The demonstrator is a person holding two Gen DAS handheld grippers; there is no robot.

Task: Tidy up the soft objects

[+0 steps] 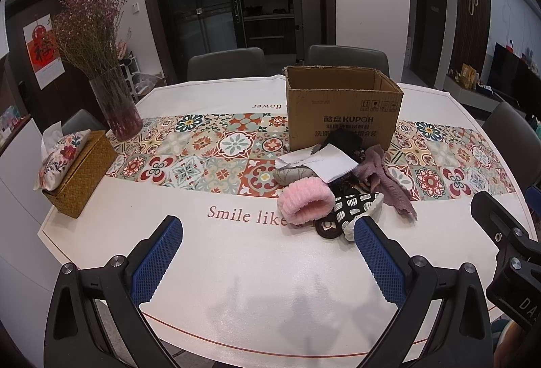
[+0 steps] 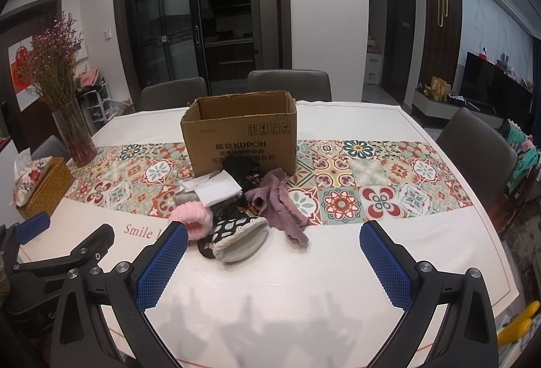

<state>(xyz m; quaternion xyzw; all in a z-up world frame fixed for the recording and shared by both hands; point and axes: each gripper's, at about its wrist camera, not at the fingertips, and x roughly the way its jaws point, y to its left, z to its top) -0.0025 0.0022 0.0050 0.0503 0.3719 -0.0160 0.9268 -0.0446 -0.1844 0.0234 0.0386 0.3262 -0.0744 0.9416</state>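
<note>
Soft things sit in a pile by the cardboard box (image 2: 241,135) on the table (image 2: 338,266).

The left gripper (image 1: 267,253) and right gripper (image 2: 274,258) both hang wide open and hold nothing. The pink fuzzy cuff (image 2: 189,221), spotted mitt (image 2: 236,234), purple cloth (image 2: 280,202) and white cloth (image 2: 216,187) touch each other, in front of the open box.

Both wrist cams: low, facing box (image 1: 343,107).

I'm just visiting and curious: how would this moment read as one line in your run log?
stage: start | left hand-held gripper: open, empty | right hand-held gripper: open, empty | soft pile: on table, before cardboard box | box: open
</note>
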